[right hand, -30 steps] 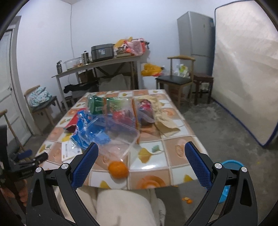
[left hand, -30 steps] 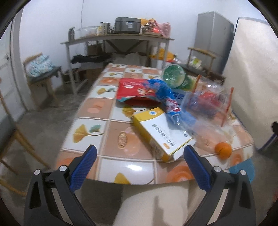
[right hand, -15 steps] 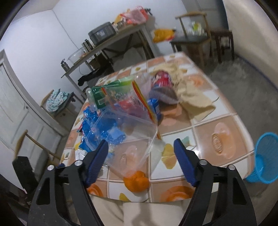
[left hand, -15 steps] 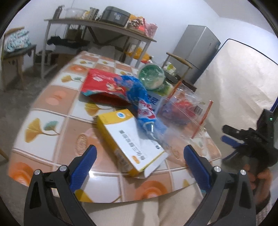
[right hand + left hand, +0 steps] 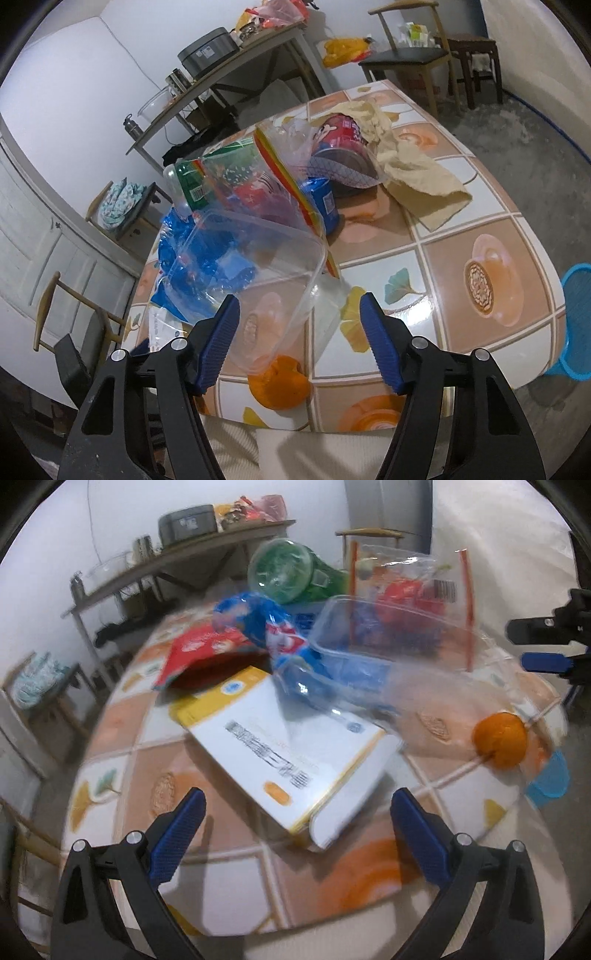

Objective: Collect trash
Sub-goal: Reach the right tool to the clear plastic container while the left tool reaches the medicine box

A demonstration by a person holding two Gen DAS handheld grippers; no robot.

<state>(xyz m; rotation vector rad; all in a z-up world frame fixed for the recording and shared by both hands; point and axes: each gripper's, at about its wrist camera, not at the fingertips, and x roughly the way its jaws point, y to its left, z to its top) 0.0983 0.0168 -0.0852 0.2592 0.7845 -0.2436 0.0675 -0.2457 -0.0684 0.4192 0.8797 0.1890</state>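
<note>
the tabletop [image 5: 461, 236] is the tiled one with the trash heaped across its middle and near edge, and the blue bin [image 5: 578, 321] sits on the floor just off its right corner. biggest piece is the white and yellow box [image 5: 284, 749] lying flat right ahead of my left claw [image 5: 295, 818], which is spread wide with nothing in it. leaning on that box is the clear plastic tub [image 5: 255, 273], tipped over onto the blue wrapper [image 5: 192, 266]. my right claw [image 5: 299, 323] is also released, with the tub's rim sitting between its fingers. smallest thing is the orange [image 5: 279, 384] at the near edge, under the tub. i'd say i'm at the reach step, nothing grabbed yet. next move probably means closing gently on the tub wall since it looks flimsy, then carrying it over to the bin.
</note>
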